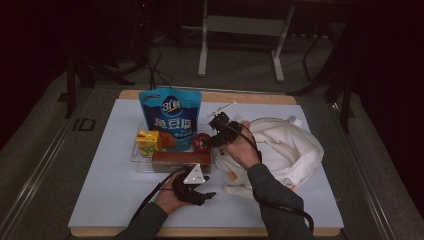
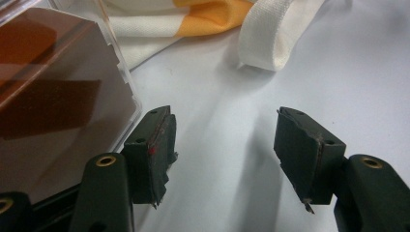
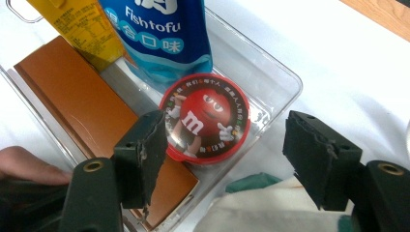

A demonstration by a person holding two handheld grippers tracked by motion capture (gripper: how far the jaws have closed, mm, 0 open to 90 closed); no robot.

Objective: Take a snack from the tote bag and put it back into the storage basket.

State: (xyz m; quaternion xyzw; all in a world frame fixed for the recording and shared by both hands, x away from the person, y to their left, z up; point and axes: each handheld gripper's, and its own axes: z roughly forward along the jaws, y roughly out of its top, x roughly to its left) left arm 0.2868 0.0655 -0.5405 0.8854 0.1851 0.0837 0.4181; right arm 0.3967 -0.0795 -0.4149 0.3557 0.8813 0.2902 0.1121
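A clear tray (image 1: 134, 156) holds a blue fish tofu pouch (image 1: 170, 115), a yellow juice box (image 1: 148, 142), a flat brown box (image 1: 177, 160) and a round red candy tub (image 1: 201, 142). My right gripper (image 3: 227, 159) hangs open just above the red tub (image 3: 208, 118), which lies below its left jaw. My left gripper (image 2: 225, 154) is open over bare white table, with nothing between its jaws. The brown box (image 2: 53, 96) in the tray's corner is at its left. In the high view the left gripper (image 1: 209, 187) sits just in front of the tray.
A white cloth bag (image 1: 285, 145) lies right of the tray, and its strap (image 2: 270, 38) reaches toward the left gripper. The white table sheet (image 1: 110, 190) has free room at the front left. A metal stand (image 1: 240, 30) is beyond the table.
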